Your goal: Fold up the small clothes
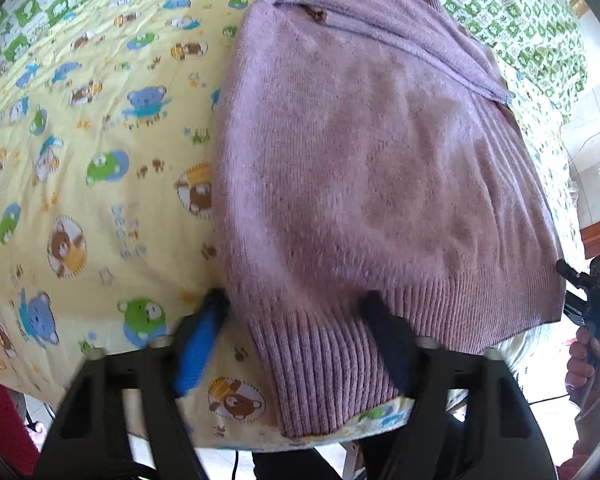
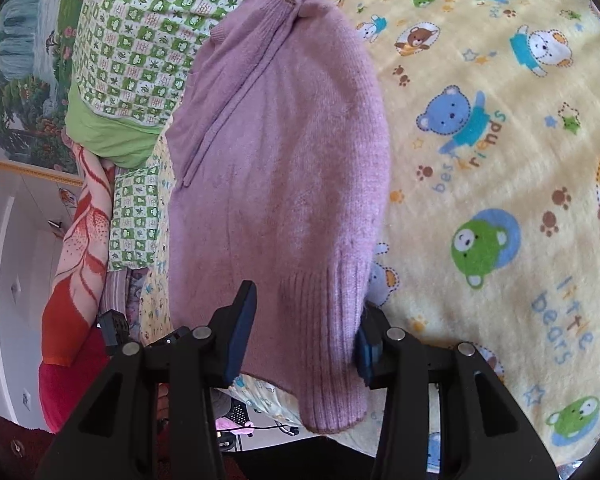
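A small pink-purple knit sweater point(image 1: 372, 152) lies on the yellow bear-print blanket point(image 1: 80, 140), its ribbed hem toward me at the bed's near edge. My left gripper point(image 1: 296, 304) is open, its jaws straddling the hem's left corner, blue pad point(image 1: 200, 344) on the blanket left of it. In the right wrist view the sweater point(image 2: 276, 160) fills the middle. My right gripper point(image 2: 304, 320) is open with its jaws on either side of the ribbed hem corner point(image 2: 332, 360), which hangs over the bed edge. The right gripper also shows in the left wrist view point(image 1: 592, 296), beside the hem's right corner.
A green checked quilt point(image 2: 140, 40) lies behind the sweater, with an orange-red patterned cloth point(image 2: 80, 240) beside it. A framed landscape picture point(image 2: 16, 80) hangs on the wall. The floor point(image 1: 220, 456) lies below the bed edge.
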A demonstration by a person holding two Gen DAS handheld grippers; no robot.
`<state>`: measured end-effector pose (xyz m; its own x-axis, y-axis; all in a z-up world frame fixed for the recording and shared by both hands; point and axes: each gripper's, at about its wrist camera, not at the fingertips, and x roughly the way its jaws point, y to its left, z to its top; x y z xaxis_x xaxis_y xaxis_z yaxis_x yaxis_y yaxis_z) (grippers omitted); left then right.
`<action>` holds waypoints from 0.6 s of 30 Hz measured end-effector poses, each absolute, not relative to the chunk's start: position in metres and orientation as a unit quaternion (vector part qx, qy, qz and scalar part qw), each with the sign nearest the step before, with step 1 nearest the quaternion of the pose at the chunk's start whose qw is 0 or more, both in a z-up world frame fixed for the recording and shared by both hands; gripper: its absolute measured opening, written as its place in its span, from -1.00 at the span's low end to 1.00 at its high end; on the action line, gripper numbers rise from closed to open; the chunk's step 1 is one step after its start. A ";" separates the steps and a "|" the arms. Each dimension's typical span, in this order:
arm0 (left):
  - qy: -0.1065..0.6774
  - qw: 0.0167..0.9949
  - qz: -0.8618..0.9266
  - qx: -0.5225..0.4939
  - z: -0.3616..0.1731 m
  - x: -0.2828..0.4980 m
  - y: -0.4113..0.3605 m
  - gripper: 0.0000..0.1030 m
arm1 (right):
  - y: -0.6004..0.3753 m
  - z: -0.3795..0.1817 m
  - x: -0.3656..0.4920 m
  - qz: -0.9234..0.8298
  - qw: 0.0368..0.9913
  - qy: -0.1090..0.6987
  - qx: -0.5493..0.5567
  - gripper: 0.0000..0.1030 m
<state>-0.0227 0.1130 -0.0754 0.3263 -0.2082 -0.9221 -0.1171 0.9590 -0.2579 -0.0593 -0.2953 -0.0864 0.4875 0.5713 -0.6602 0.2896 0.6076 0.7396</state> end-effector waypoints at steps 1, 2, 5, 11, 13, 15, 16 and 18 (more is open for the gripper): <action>0.580 0.803 -0.027 -0.138 -0.075 -0.020 0.114 -0.20 | -0.296 -0.086 -0.058 0.086 0.750 0.500 0.424 -0.38; 0.580 0.803 -0.026 -0.137 -0.074 -0.017 0.116 -0.58 | -0.295 -0.084 -0.057 0.075 0.755 0.506 0.410 -0.78; 0.580 0.799 -0.040 -0.152 -0.070 -0.015 0.124 -0.85 | -0.295 -0.060 -0.060 0.068 0.782 0.485 0.386 -0.78; 0.581 0.799 -0.040 -0.152 -0.076 -0.017 0.124 -0.82 | -0.301 -0.043 -0.068 0.073 0.794 0.506 0.329 -0.79; 0.585 0.792 -0.042 -0.169 -0.078 -0.014 0.127 -0.75 | -0.299 -0.057 -0.064 0.062 0.782 0.526 0.328 -0.72; 0.591 0.783 -0.049 -0.189 -0.082 -0.009 0.131 -0.64 | -0.299 -0.067 -0.061 0.052 0.770 0.537 0.340 -0.67; 0.594 0.779 -0.052 -0.193 -0.083 -0.007 0.133 -0.62 | -0.300 -0.071 -0.062 0.048 0.767 0.536 0.349 -0.52; 0.599 0.773 -0.061 -0.198 -0.085 -0.005 0.133 -0.47 | -0.303 -0.075 -0.064 0.045 0.764 0.530 0.366 -0.43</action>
